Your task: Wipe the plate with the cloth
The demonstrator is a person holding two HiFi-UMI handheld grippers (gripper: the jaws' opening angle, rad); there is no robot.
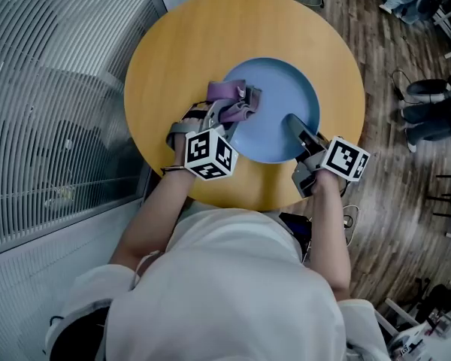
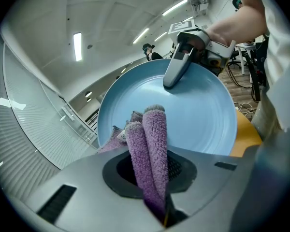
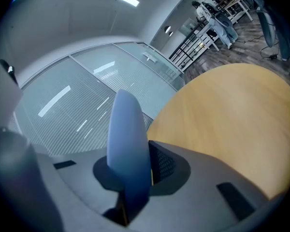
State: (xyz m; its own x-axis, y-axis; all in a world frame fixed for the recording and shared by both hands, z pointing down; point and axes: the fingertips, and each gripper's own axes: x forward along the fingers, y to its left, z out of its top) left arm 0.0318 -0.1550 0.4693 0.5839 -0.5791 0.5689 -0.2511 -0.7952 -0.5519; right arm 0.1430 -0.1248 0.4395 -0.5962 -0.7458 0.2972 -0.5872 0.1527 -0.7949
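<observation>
Plate [image 1: 274, 119] in pale blue lies on the near half of the round wooden worktop [image 1: 210, 36], and its face looks smooth and free of marks in every view. A purple cloth [image 1: 231, 100] rests bunched on the plate's left part, beside the rim. The left claw [image 1: 229, 111] is clamped on that cloth: in the left gripper view two folds of the towelling [image 2: 150, 144] stand up from between the jaws, with more cloth spread below them on the plate [image 2: 198, 115]. The right claw [image 1: 295, 125] is closed on the plate's near right rim. Its own view shows the blue edge [image 3: 128, 144] standing edge-on between the jaws, with bare worktop [image 3: 232, 110] beyond. The plate seems slightly tipped by this hold (how far off the wood, if at all, cannot be told).

As a judgement, the wiping is under way but not far along. The cloth covers only the left part, so the centre and the whole right side look left to do. With no dirt visible, how much has been wiped cannot be read. Around the worktop lie dark plank floor and a glass wall with blinds.
</observation>
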